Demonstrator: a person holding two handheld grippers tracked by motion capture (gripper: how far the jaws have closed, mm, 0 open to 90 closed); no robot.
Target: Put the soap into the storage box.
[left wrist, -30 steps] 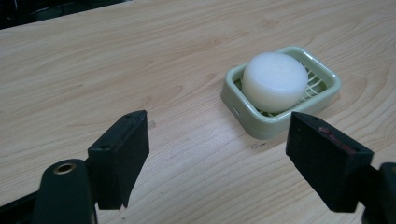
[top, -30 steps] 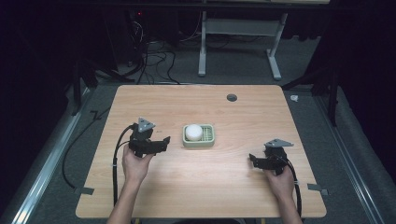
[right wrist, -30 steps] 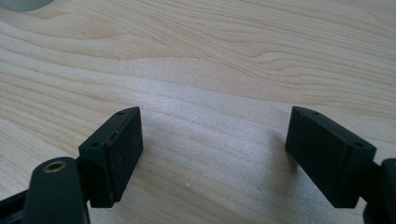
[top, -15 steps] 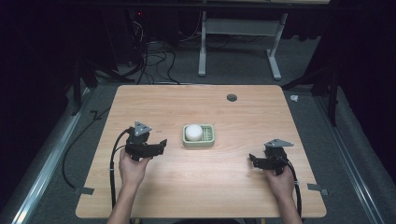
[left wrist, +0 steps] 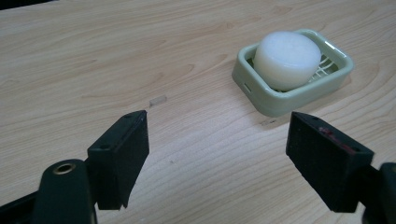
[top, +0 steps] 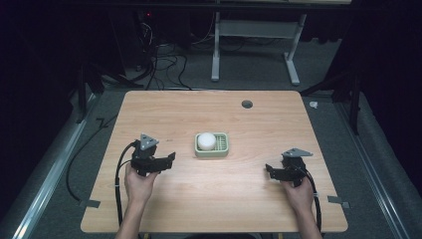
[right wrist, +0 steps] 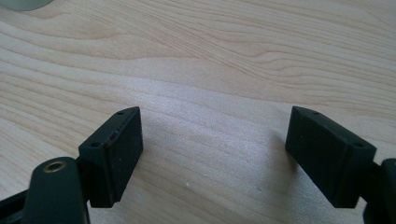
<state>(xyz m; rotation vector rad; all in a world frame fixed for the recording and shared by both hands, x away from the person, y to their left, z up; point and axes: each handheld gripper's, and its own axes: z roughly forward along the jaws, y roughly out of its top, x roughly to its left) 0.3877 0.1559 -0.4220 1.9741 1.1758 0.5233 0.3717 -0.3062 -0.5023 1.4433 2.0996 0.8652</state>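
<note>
Fingers of my two grippers, left gripper (top: 169,160) and right gripper (top: 269,171), spread wide, empty, one white soap (top: 206,141), one green dish (top: 223,148), one table (top: 199,199).

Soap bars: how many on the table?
1. The white soap bar sits in the green soap dish mid-table, ahead of the open left tongs; none elsewhere in view.

No readable text, label, brand, number or sign appears on any surface. The table (top: 209,199), the soap dish (left wrist: 273,100) and the soap (left wrist: 287,58) carry no lettering. The jaws of the left gripper (left wrist: 217,156) and the right gripper (right wrist: 215,154) bear no markings.
</note>
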